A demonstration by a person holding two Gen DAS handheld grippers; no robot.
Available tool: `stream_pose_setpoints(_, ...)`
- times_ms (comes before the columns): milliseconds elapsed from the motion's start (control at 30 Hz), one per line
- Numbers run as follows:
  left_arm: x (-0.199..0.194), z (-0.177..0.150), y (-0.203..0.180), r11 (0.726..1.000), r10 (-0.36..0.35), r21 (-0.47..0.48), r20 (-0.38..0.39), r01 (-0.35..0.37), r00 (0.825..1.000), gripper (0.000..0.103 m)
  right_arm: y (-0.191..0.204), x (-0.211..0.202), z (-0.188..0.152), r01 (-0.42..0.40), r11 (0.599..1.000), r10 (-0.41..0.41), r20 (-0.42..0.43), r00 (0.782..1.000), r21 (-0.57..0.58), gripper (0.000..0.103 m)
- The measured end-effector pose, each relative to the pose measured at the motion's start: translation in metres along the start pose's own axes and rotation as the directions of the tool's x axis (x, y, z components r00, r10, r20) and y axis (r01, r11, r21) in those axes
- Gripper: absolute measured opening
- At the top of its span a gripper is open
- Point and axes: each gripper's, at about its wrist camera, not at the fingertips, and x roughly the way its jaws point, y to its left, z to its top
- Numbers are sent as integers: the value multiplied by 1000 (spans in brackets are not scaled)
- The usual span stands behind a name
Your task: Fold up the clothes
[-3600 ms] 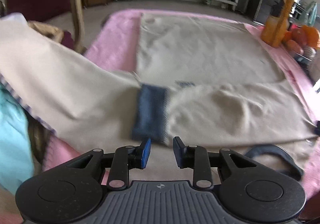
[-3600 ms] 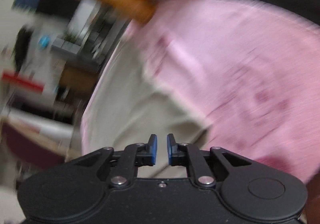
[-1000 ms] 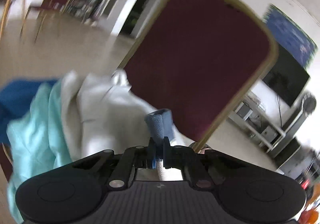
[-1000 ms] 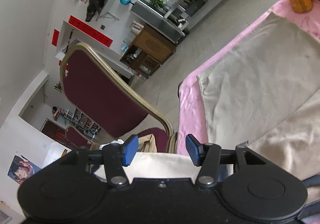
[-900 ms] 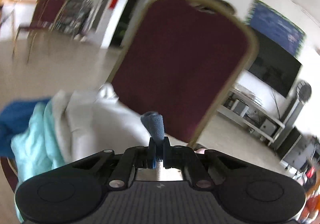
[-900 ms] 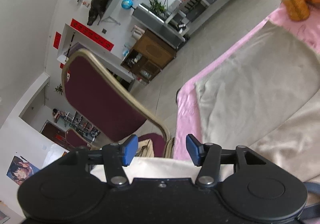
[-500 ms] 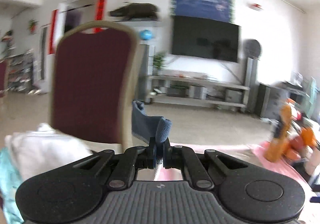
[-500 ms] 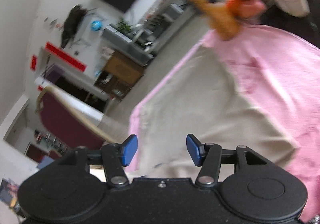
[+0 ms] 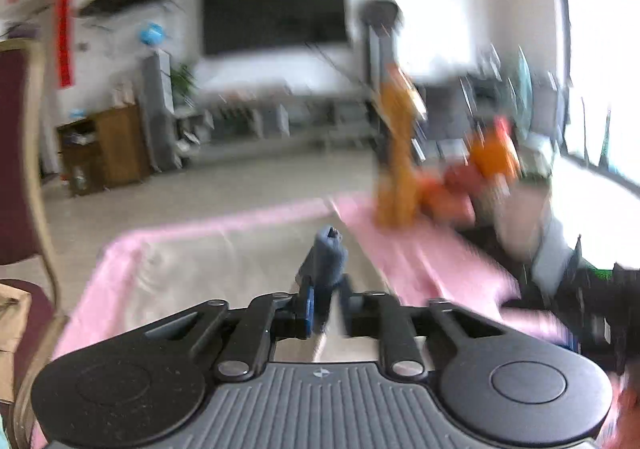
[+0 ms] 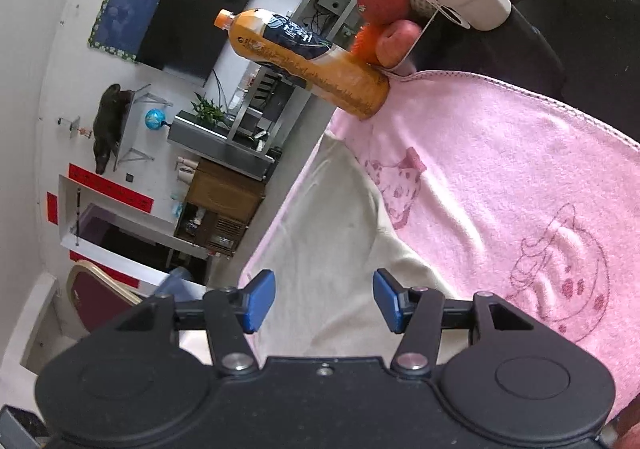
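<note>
- The left wrist view is smeared by motion blur, so the orange bottle (image 9: pixel 394 153) and the fruit beside it are only coloured shapes
- The left gripper (image 9: pixel 326 307) has its jaws pinched tight on the blue cuff (image 9: pixel 326 259) of the beige garment (image 9: pixel 224 269); the cuff sticks up above the fingertips, and the cloth below the pinch is hidden behind the gripper body
- The garment lies spread on the pink towel (image 9: pixel 420 249), ahead of and below the left gripper
- In the right wrist view the right gripper (image 10: pixel 324 299) stands wide open with nothing between its blue pads (image 10: pixel 260 301)
- The beige garment (image 10: pixel 328 249) there lies directly beyond the open jaws, its near part cut off by the gripper body; whether the pads touch it cannot be told
- The pink towel (image 10: pixel 500 177) spreads to the right of the garment, and the orange bottle (image 10: pixel 304 61) stands at its far edge, next to a fruit basket (image 10: pixel 400 49)
- A bit of blue cuff (image 10: pixel 176 283) peeps out at the left, mostly hidden
</note>
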Motion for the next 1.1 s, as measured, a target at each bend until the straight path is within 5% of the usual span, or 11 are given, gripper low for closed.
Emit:
stream_pose_setpoints(200,0,-38,34,997,-61,29,-222,69,973,37,-9,4,-1,51,999,-51,-29,998,-13,55)
stream_pose_setpoints(367,-7,-57,127,997,80,11,-308,-80,948,37,6,20,-12,130,983,-142,-82,986,-128,55)
stream_pose_setpoints(433,-1,-64,155,982,185,34,-344,-185,920,33,17,34,-18,204,956,-230,-108,967,-210,53)
stream_pose_setpoints(533,14,-79,190,949,292,6,-385,-314,876,28,31,62,-23,284,901,-351,-164,922,-328,32)
stream_pose_setpoints(700,46,-105,220,925,272,-75,-557,-374,785,28,40,109,-16,312,846,-439,-233,868,-433,30)
stream_pose_setpoints(800,51,-102,216,930,292,-33,-541,-367,789,30,30,130,-18,316,839,-453,-247,857,-443,31)
stream_pose_setpoints(933,53,-101,213,925,314,-13,-534,-379,785,33,33,142,-31,358,784,-506,-186,843,-508,33)
stream_pose_setpoints(1100,43,-97,217,908,337,-47,-507,-415,794,35,46,145,-62,371,647,-555,-78,829,-667,36)
